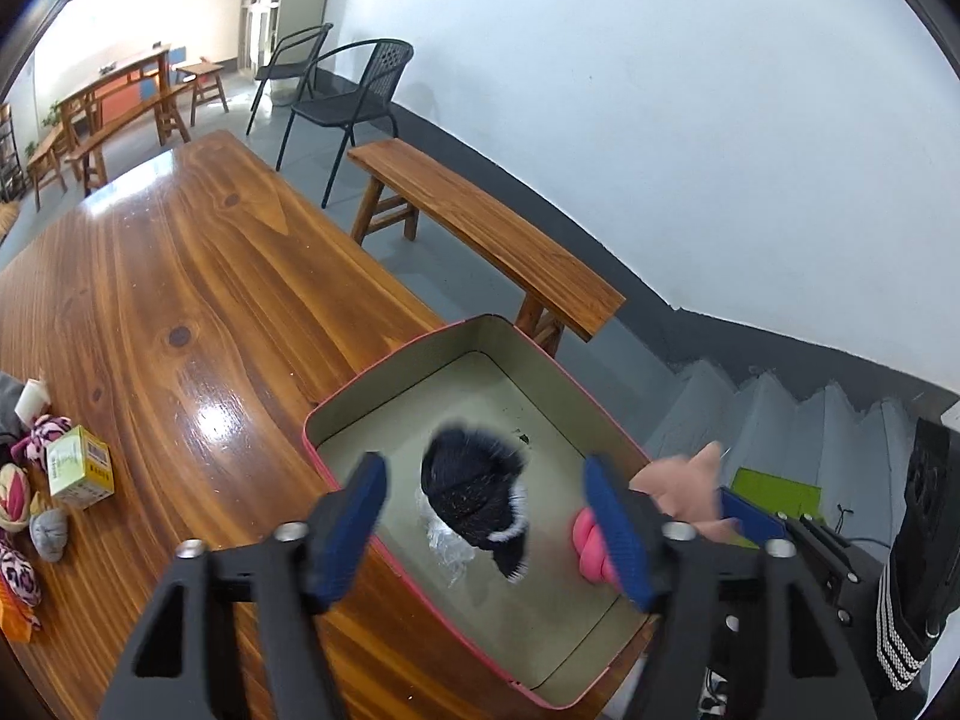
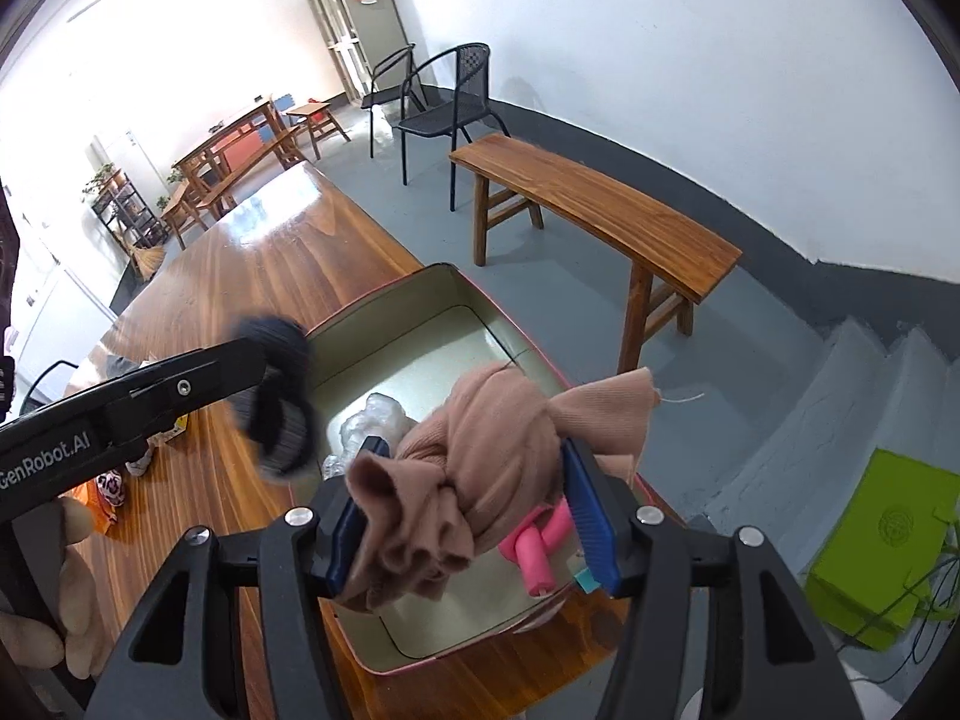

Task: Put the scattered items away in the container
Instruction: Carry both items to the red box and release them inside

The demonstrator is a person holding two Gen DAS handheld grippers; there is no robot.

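1. Several items still lay scattered on the table [image 1: 180, 276]: a small box [image 1: 80, 467] and knotted socks [image 1: 15, 498], well apart from the tin container [image 1: 384, 369].
2. Our right gripper [image 2: 474, 510] clasped a tan knotted cloth [image 2: 480, 456] over the container, not yet dropped.
3. Our left gripper [image 1: 486, 522] stood open, the dark sock [image 1: 474, 492] falling free between its jaws.
4. A pink roll [image 1: 591, 546] and clear wrapping [image 1: 447, 540] were already inside.

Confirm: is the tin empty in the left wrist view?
No: the tin already holds a pink item and clear plastic, and a dark knit bundle is above its floor.
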